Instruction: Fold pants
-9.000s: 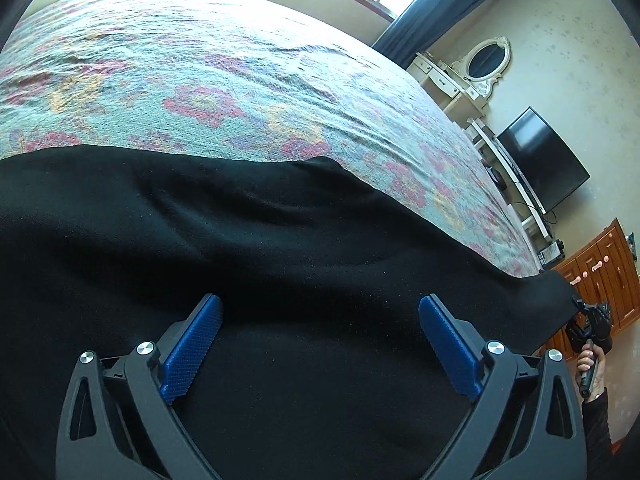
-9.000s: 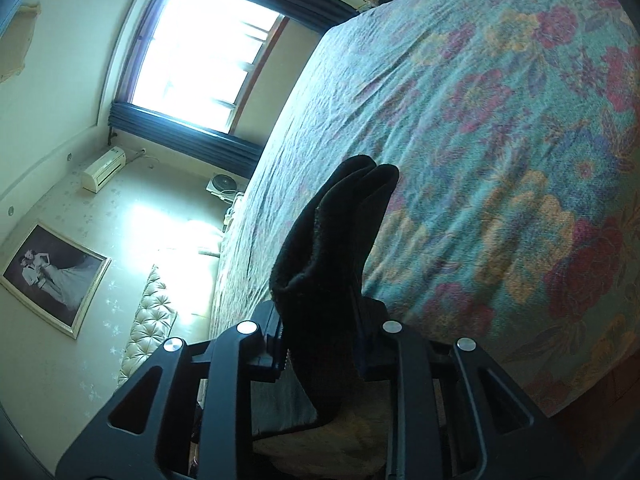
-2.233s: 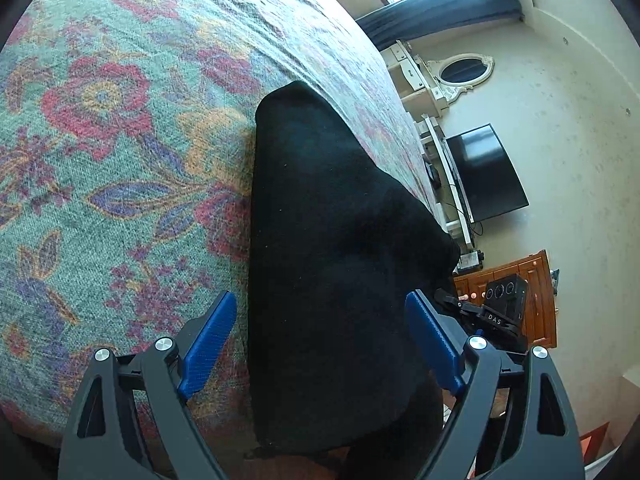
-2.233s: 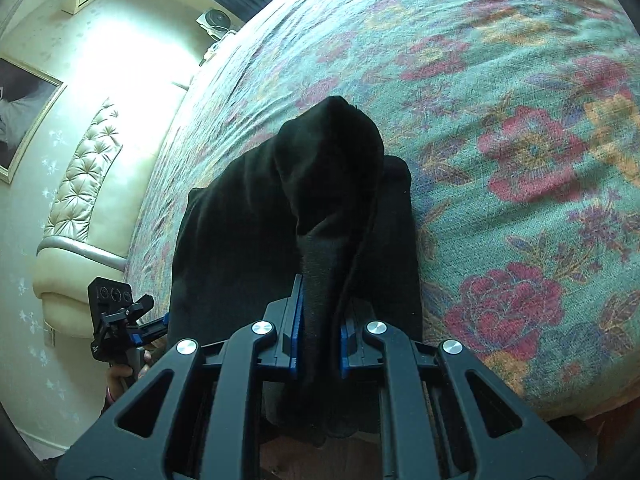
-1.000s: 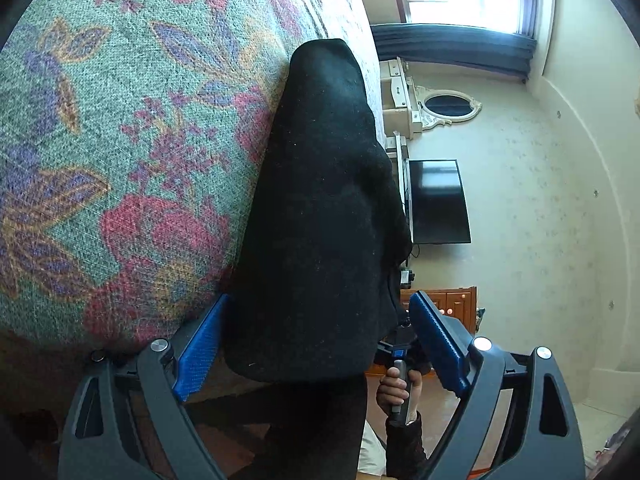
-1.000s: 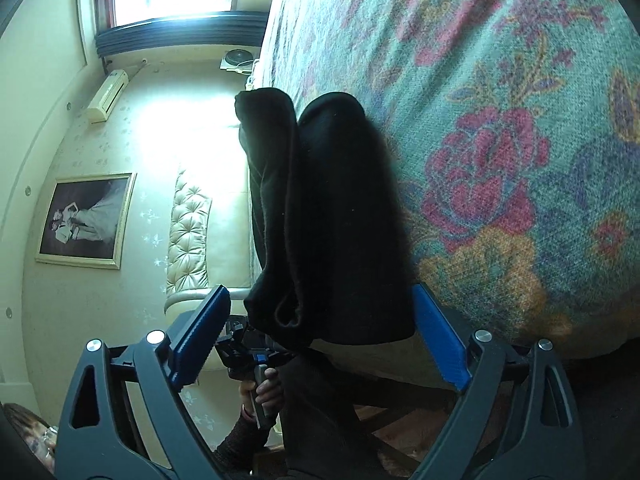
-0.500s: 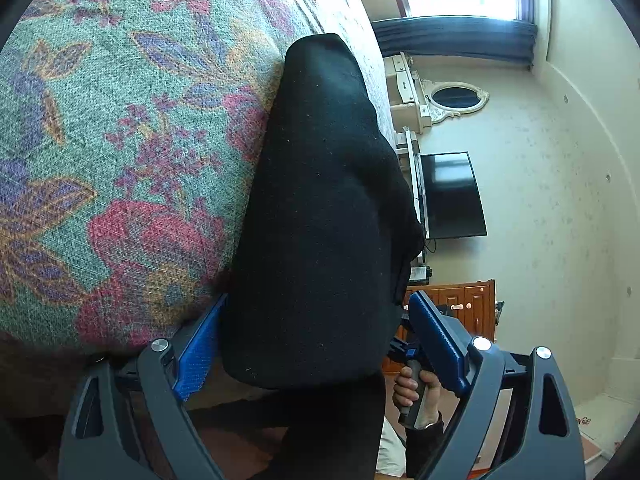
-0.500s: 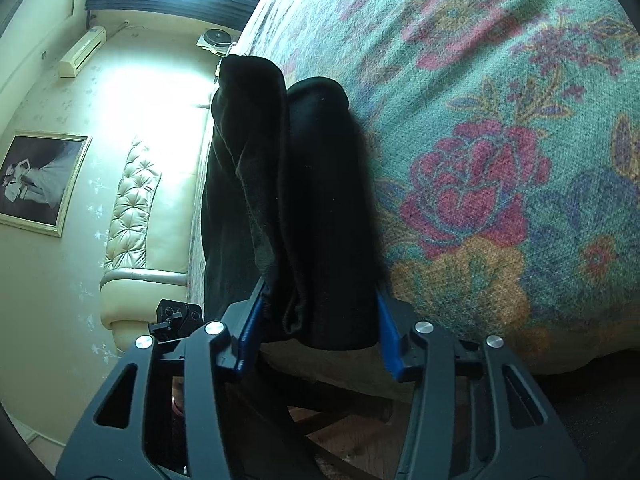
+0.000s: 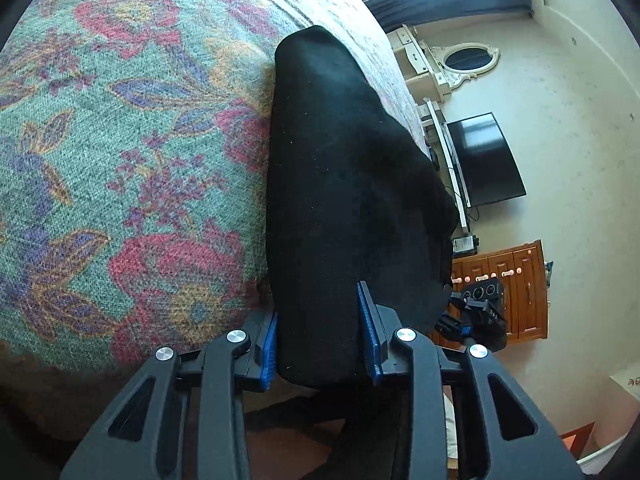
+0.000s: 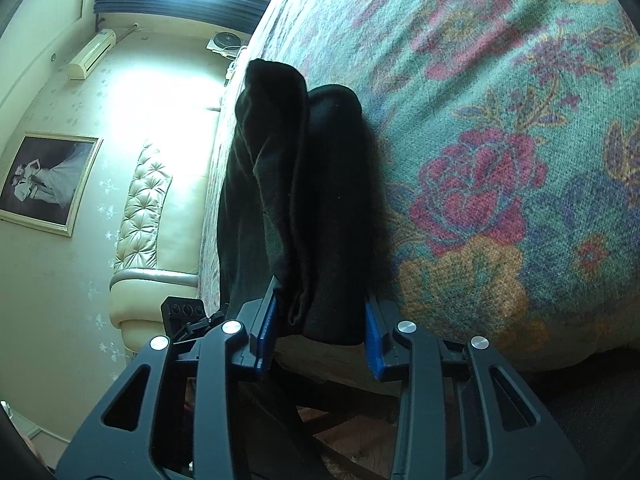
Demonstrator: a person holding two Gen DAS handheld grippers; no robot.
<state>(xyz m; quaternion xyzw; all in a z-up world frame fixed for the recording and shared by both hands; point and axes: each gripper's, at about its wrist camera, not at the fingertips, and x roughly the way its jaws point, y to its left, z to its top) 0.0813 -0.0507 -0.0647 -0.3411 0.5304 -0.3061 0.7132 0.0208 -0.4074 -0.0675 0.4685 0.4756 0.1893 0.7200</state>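
The black pants lie folded into a thick narrow bundle on the flowered bedspread, near end hanging over the bed's edge. My left gripper has its jaws closing, both blue pads pressing the bundle's near end. In the right wrist view the pants show as two stacked rolls. My right gripper is closing on the bundle's other corner, pads against the cloth. Each gripper appears in the other's view: the right gripper and the left gripper.
The bedspread stretches far beyond the pants. A TV, a wooden cabinet and an oval mirror stand along one wall. A tufted headboard and a framed picture are on the other side.
Both grippers stood wide open around the bundle a second ago; their jaws have since closed in onto its near end. The left gripper has also rolled and lifted a little.
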